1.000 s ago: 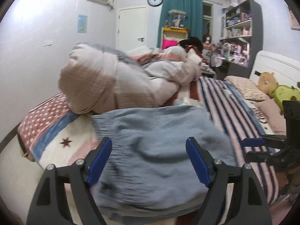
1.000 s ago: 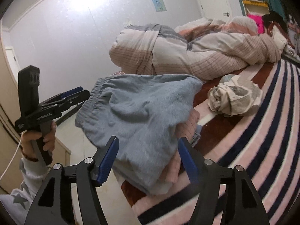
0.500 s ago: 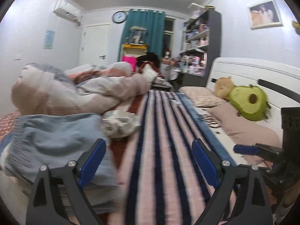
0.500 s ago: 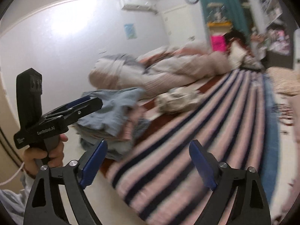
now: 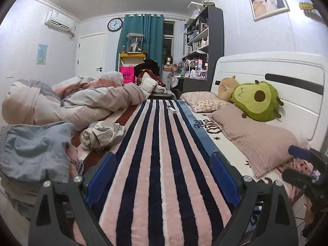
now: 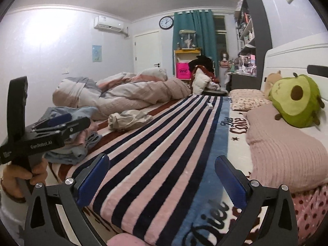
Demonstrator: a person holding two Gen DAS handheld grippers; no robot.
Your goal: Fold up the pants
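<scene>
- Blue-padded, our left claw [image 5: 162,176] and right claw [image 6: 162,181] both gaped wide, gripping nothing, over the striped blanket [image 5: 160,164].
- Left of them, the blue pants [image 5: 34,145] lay folded atop a clothes pile [image 6: 82,143].
- Beyond that, a crumpled garment [image 5: 100,133] seemingly awaited folding.

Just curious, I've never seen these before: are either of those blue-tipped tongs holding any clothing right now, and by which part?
Nothing is held. The left tongs and the right tongs are both open over the striped blanket, with no fabric between them.
</scene>
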